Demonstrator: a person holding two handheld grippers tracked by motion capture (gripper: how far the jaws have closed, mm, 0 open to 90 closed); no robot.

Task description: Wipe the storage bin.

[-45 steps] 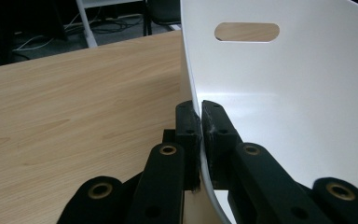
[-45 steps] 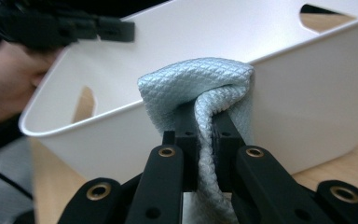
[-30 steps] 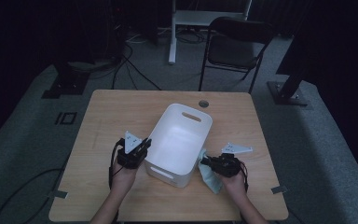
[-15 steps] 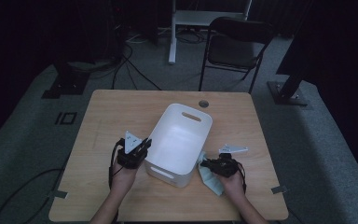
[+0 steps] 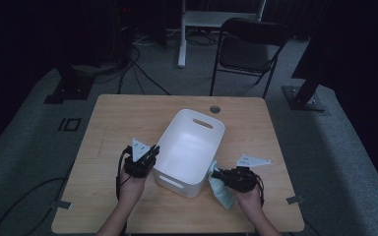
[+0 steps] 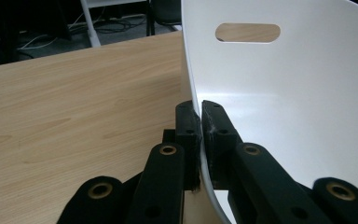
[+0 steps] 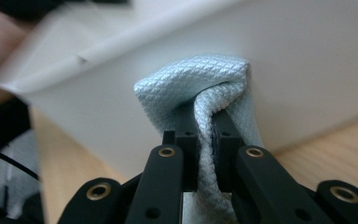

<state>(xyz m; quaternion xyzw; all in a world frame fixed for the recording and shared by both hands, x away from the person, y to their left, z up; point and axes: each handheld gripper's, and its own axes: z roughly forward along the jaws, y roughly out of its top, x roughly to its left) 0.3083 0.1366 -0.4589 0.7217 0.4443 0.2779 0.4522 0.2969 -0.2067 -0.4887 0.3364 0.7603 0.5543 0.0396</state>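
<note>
I can see no words or labels on anything here. A white bin (image 5: 189, 147) sits in the middle of the wooden table (image 5: 118, 118). Its long side runs from the person's edge up toward the far right corner, and its open top faces up. The far end wall has a long handle slot (image 6: 247, 32) cut in it.

The left gripper (image 6: 200, 119) is pinched tight on the thin left wall of the bin, one jaw inside and one jaw outside. The right gripper (image 7: 204, 123) is squeezed shut on a light blue cloth (image 7: 200, 84) with a little diamond pattern. The cloth bulges up over the jaws and presses right against the bin's outer right wall. From the high view, the rest of the cloth hangs down to the table just beside the bin's near right corner.

Behind the table stand a dark folding chair (image 5: 248, 49) and a white stand (image 5: 211, 19), with cables (image 5: 133, 54) on the grey floor. Nothing blocks the bin.
</note>
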